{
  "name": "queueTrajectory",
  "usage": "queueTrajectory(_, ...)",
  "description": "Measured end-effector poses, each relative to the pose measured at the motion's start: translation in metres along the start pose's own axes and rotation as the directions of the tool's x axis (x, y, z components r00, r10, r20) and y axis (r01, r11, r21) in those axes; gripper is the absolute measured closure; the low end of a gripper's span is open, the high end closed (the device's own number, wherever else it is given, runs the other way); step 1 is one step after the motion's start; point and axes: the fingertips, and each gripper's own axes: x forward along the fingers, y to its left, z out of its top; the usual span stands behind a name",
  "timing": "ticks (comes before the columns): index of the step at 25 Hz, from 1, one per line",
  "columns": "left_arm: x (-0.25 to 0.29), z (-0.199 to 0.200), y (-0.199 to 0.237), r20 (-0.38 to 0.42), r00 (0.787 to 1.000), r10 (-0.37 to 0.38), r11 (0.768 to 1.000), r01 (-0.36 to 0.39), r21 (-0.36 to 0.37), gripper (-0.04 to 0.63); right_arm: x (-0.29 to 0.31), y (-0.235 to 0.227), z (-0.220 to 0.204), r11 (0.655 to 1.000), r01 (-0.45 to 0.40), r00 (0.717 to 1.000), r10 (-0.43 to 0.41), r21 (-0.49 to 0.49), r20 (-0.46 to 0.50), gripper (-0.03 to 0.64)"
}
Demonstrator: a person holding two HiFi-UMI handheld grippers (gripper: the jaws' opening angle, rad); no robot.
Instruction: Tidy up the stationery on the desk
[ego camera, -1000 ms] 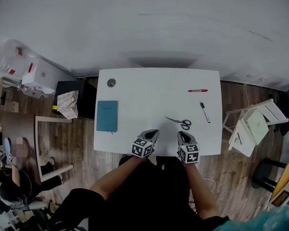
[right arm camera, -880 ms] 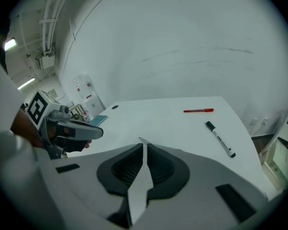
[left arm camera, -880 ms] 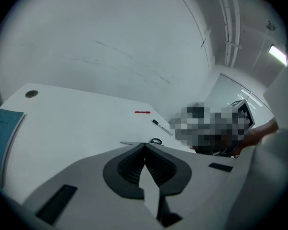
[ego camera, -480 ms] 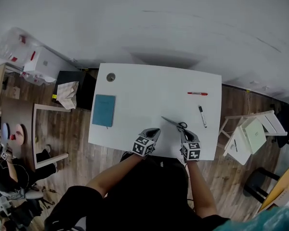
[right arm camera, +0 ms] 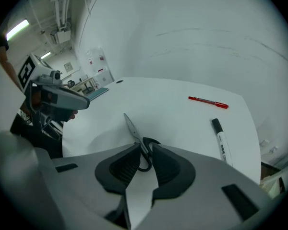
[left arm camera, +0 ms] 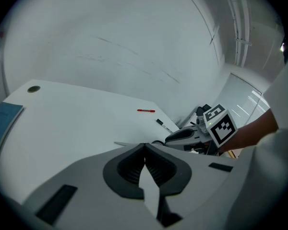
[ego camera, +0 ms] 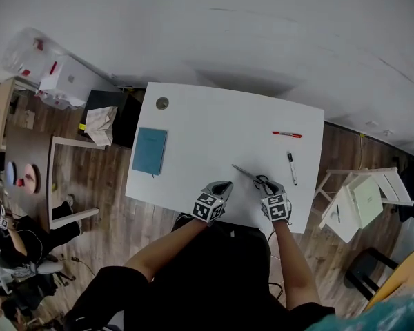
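A pair of scissors (ego camera: 250,176) (right arm camera: 133,127) lies flat near the front right of the white desk (ego camera: 214,133), blades pointing back-left. My right gripper (ego camera: 268,187) (right arm camera: 144,150) is lowered over the handle end. Its jaws stand a little apart, and the dark handle loop sits between the tips. My left gripper (ego camera: 223,186) (left arm camera: 144,146) hovers shut and empty over the front edge, left of the scissors. A red pen (ego camera: 287,134) (right arm camera: 209,102) and a black-capped marker (ego camera: 291,168) (right arm camera: 221,139) lie to the right. A teal notebook (ego camera: 150,151) rests near the left edge.
A round grommet (ego camera: 162,103) sits in the desk's back left corner. A white chair (ego camera: 362,198) stands off the right edge. A black box (ego camera: 107,119) and a low side table (ego camera: 69,185) are on the left. A person (ego camera: 14,254) sits at far left.
My right gripper has come forward and down from the front edge until its tips straddle the scissors' handle. My left gripper has shifted slightly. The scissors have not moved.
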Motion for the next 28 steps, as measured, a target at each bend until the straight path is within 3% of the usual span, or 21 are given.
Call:
queueTrajectory(5,0.001,-0.006,0.000,-0.013,1.000,0.005,1.000,-0.005,-0.017,0.581,0.018,0.007,-0.010,0.983,-0.050,0.996,0.035,-0.175,-0.088,0.523)
queueTrajectory(9,-0.004,-0.006,0.002,0.018,1.000,-0.004,0.999,0.005,-0.037,0.581,0.024,0.007,-0.009,0.968,-0.054,0.992,0.025,-0.245,-0.122,0.511)
queueTrajectory(21,-0.021,-0.014,0.018,0.019,0.999,0.043,0.997,-0.042,-0.066,0.581,0.037,0.011,-0.013,0.960,-0.086,0.983,0.039,-0.266,-0.179,0.509)
queueTrajectory(28,-0.033,-0.014,0.024,0.020,0.998,0.054,0.997,-0.053,-0.062,0.581,0.033,0.014,-0.008,0.983,-0.068,0.990,0.045,-0.173,-0.132,0.526)
